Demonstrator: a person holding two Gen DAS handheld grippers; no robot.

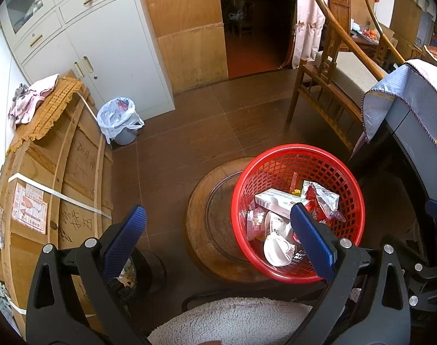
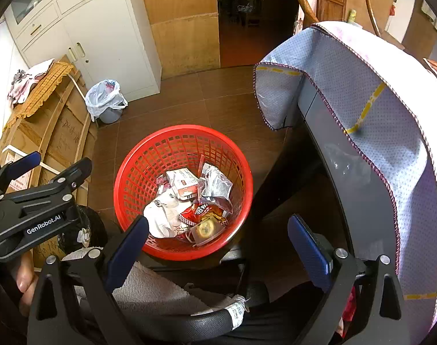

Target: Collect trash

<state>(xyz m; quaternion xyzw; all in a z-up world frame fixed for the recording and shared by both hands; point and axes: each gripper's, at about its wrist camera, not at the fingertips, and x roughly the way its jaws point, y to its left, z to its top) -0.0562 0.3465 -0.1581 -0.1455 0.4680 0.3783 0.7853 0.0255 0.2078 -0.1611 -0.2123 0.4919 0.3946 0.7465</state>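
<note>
- The trash lies in the bottom of the red basket (image 2: 126, 172): a white carton (image 2: 181, 182), a silver foil wrapper (image 2: 217, 185), a red snack packet (image 2: 198, 211), a crumpled white mask (image 2: 158, 215) and a clear sachet with a yellow disc (image 2: 205, 228), all heaped and touching.
- I judge every piece light and thin. The foil and sachet look slippery and will crumple; the carton is the stiffest. Pinch a raised edge or corner, such as the foil wrapper's upper flap or the carton's long edge.
- The basket itself looks a light, slightly flexible lattice; its rim is the natural hold.
- Left gripper (image 1: 215, 230): fingers spread wide, holding nothing, just above the basket's near-left side.
- Right gripper (image 2: 218, 244): likewise wide apart and empty, over the basket's near rim.
- The left wrist view alone shows the round wooden stool (image 1: 201, 210) beneath the basket and a wooden chair (image 1: 333, 66) beyond it.
- The right wrist view alone shows the sachet, the left gripper's body beside the basket, and the cloth-draped table (image 2: 362, 92) to the basket's right.
- Well beyond the basket, a lined bin (image 2: 106, 102) stands by the white cabinet (image 2: 103, 28).
</note>
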